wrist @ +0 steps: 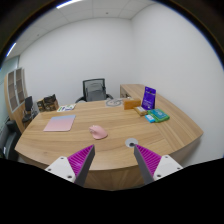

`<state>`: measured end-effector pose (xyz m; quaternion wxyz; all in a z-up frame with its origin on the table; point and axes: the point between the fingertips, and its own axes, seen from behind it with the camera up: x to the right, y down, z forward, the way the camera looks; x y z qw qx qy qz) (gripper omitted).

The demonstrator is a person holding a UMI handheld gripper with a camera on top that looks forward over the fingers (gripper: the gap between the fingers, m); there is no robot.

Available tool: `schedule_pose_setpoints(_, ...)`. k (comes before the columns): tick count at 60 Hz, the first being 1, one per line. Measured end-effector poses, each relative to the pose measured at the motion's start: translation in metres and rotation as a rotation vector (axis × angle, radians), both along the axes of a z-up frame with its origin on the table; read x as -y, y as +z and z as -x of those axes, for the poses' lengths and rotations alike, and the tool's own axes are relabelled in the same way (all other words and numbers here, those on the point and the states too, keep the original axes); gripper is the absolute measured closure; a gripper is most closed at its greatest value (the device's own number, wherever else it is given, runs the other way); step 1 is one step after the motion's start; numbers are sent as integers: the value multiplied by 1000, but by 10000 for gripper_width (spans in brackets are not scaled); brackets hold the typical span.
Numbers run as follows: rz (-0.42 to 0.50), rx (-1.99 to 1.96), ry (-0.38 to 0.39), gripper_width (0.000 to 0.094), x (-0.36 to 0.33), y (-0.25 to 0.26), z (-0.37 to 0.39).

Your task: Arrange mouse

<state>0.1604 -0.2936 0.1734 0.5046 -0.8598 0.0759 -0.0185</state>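
The open claw [108, 160] hangs short of the pink mouse [98, 131] on the table [60, 148]; light, rigid, smooth-shelled, it looks best pinched across its sides.

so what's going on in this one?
A handheld gripper hangs above the near edge of a wooden table, fingers open and holding nothing. A pink mouse sits on the table just ahead of the fingers, untouched. Beyond it to one side lies a pink mousepad; the mouse is not on it. On the far side are a purple box and a teal item. A black chair stands behind the table.
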Motion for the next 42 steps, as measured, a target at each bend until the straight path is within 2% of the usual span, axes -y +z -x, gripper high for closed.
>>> schedule_pose_setpoints(15,-28,29,93,107,-102,-68,63)
schedule_pose_setpoints(27,13,48,118,107,-199,-129,55)
schedule_pose_setpoints(42,66,71,193,107,-273,-166,45)
